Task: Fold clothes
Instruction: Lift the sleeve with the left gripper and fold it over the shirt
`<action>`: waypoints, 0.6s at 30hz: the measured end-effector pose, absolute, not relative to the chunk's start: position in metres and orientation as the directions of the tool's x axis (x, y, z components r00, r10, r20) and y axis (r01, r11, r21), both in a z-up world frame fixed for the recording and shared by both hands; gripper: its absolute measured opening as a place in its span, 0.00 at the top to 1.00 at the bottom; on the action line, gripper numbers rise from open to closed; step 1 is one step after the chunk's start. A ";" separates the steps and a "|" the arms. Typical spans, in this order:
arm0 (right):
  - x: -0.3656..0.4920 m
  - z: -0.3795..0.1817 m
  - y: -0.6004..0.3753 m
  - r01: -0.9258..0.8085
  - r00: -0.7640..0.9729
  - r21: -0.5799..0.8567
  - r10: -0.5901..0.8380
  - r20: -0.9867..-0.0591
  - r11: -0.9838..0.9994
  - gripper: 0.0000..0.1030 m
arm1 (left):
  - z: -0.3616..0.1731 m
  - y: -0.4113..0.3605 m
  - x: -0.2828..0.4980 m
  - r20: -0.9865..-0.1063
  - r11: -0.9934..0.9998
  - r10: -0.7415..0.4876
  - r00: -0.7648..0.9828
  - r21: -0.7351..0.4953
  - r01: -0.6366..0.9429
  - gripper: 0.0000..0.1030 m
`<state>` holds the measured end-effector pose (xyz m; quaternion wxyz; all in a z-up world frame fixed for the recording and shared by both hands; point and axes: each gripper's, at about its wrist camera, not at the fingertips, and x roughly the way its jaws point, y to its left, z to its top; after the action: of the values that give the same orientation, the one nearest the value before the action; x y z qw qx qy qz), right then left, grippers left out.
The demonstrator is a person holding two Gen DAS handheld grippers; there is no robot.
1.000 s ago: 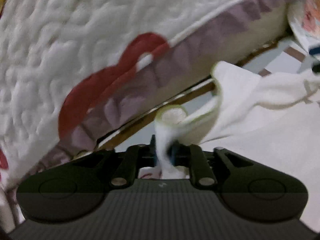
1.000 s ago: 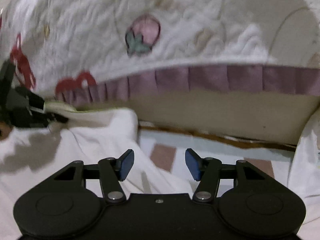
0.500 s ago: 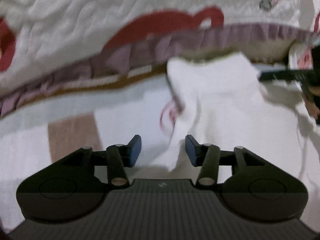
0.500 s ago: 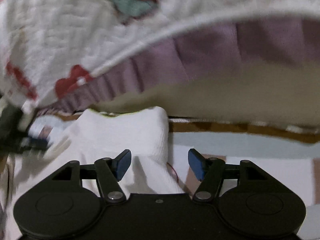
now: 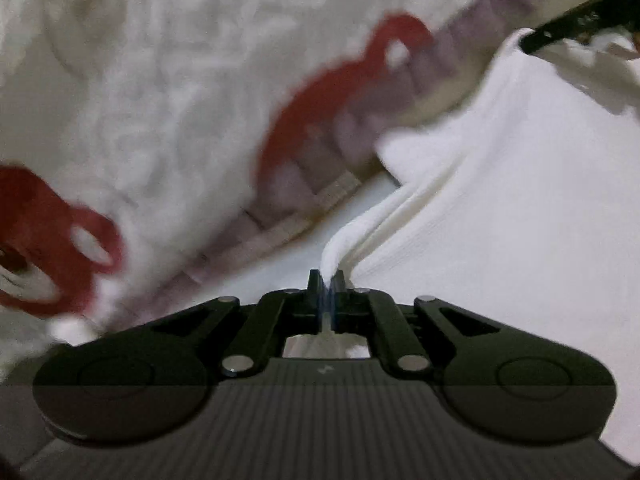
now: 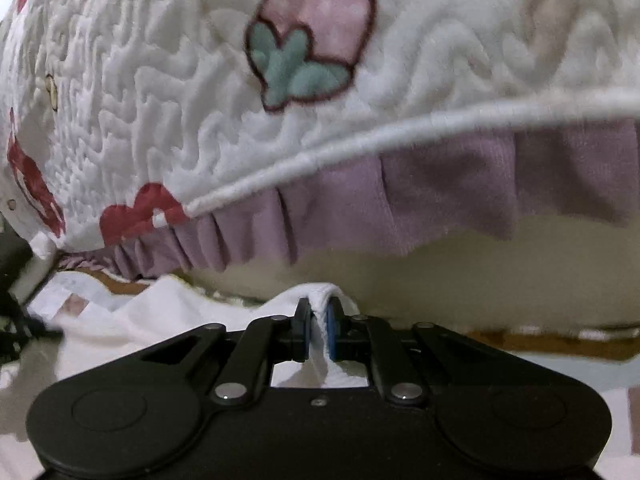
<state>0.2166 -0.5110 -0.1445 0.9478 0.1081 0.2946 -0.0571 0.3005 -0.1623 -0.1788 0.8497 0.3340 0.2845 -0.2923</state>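
Note:
A white garment [image 5: 500,216] lies on a checked sheet beside a quilted pillow. My left gripper [image 5: 327,292] is shut on a bunched fold of the garment, which stretches away up and to the right. My right gripper [image 6: 318,314] is shut on another edge of the same white garment [image 6: 160,312], with cloth pinched between its blue pads. The right gripper's black finger shows in the left wrist view [image 5: 576,28] at the top right, at the garment's far corner. The left gripper shows dark at the left edge of the right wrist view [image 6: 14,280].
A big white quilted pillow [image 6: 200,80] with a lilac frill [image 6: 440,184], strawberry and red bow prints stands close behind the garment; it also fills the left wrist view [image 5: 160,80]. The checked sheet [image 6: 560,360] lies below it.
Both grippers were open half a second ago and have now shut on the white garment. One second ago the left held a green-edged hem, then let go. Both moved closer to the cloth.

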 end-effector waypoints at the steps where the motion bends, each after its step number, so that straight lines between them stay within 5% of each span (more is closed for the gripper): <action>1: 0.218 -0.143 -0.511 0.165 0.821 0.152 -0.050 -0.569 0.975 0.91 | -0.183 -0.165 0.305 -0.678 0.621 -0.293 0.674 0.401 0.673 0.97; 5: 0.227 -0.152 -0.509 0.198 0.776 0.024 -0.142 -0.614 0.980 0.83 | -0.208 -0.176 0.317 -0.711 0.680 -0.222 0.667 0.377 0.628 0.91; 9: 0.197 -0.141 -0.508 0.300 0.773 0.028 -0.226 -0.593 0.953 0.41 | -0.196 -0.179 0.307 -0.686 0.741 -0.223 0.692 0.342 0.578 0.59; 14: 0.115 -0.127 -0.514 0.434 0.792 0.208 -0.261 -0.552 0.877 0.40 | -0.157 -0.176 0.256 -0.634 0.643 -0.430 0.643 0.286 0.711 0.51; 18: 0.059 -0.128 -0.498 0.499 0.763 0.181 -0.330 -0.556 0.848 0.40 | -0.134 -0.178 0.215 -0.672 0.515 -0.520 0.527 0.246 0.821 0.50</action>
<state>0.0587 -0.4982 -0.1275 0.9249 0.1610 0.2616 -0.2240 0.2146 -0.1775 -0.1341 0.8277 0.2803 0.2689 -0.4051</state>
